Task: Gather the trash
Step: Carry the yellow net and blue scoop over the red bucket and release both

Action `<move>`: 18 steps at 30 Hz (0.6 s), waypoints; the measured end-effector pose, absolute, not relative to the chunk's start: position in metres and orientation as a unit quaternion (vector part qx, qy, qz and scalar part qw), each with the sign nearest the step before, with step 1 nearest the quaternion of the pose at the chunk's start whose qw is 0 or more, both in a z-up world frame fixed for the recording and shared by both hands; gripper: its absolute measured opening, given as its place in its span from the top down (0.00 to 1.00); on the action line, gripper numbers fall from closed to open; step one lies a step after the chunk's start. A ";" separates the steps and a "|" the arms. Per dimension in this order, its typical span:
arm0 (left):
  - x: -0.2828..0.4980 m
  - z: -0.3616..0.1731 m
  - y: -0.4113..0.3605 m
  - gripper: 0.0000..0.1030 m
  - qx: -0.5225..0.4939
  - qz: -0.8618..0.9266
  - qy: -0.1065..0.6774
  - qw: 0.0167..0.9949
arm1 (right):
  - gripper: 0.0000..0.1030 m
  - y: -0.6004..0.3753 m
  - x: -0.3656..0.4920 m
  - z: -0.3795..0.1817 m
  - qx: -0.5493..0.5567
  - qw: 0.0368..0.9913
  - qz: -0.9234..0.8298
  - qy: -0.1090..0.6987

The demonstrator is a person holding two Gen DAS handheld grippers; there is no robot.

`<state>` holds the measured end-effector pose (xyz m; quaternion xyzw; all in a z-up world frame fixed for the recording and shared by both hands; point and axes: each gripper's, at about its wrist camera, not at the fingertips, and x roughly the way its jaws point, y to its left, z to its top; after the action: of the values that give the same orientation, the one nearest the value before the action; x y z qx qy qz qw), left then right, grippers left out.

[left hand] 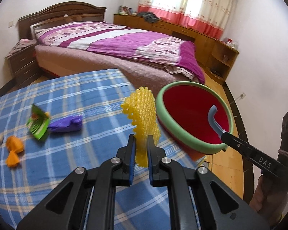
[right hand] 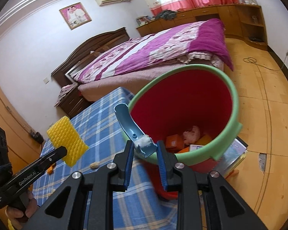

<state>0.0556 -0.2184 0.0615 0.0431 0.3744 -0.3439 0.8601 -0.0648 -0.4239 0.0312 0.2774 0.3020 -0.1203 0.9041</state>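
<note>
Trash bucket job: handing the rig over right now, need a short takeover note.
Left claw: shut on the yellow foam net, held up near the bucket.
Right claw: shut on the bucket's blue handle, bucket tilted at the table edge.
Done: some trash already lies inside the bucket.
Left: drop the net in, then collect the green wrapper, purple bag and orange peel from the blue plaid tablecloth.

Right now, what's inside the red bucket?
Inside the red bucket, the right wrist view shows orange boxes, a pinkish crumpled wad and a white card. The near rim hides the rest of the bottom.
</note>
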 end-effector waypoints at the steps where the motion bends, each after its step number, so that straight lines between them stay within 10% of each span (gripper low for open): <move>1: 0.055 0.062 -0.223 0.90 0.045 -0.347 0.374 0.859 | 0.74 -0.429 -0.066 0.030 0.280 0.903 -0.126 0.301; 18: 0.057 0.053 -0.301 0.90 0.084 -0.394 0.374 0.836 | 0.74 -0.471 -0.081 0.016 0.305 0.890 -0.174 0.292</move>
<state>0.0573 -0.3006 0.0530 0.0844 0.3735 -0.3936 0.8357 -0.0813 -0.4711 0.0158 0.3048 0.2920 -0.1743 0.8897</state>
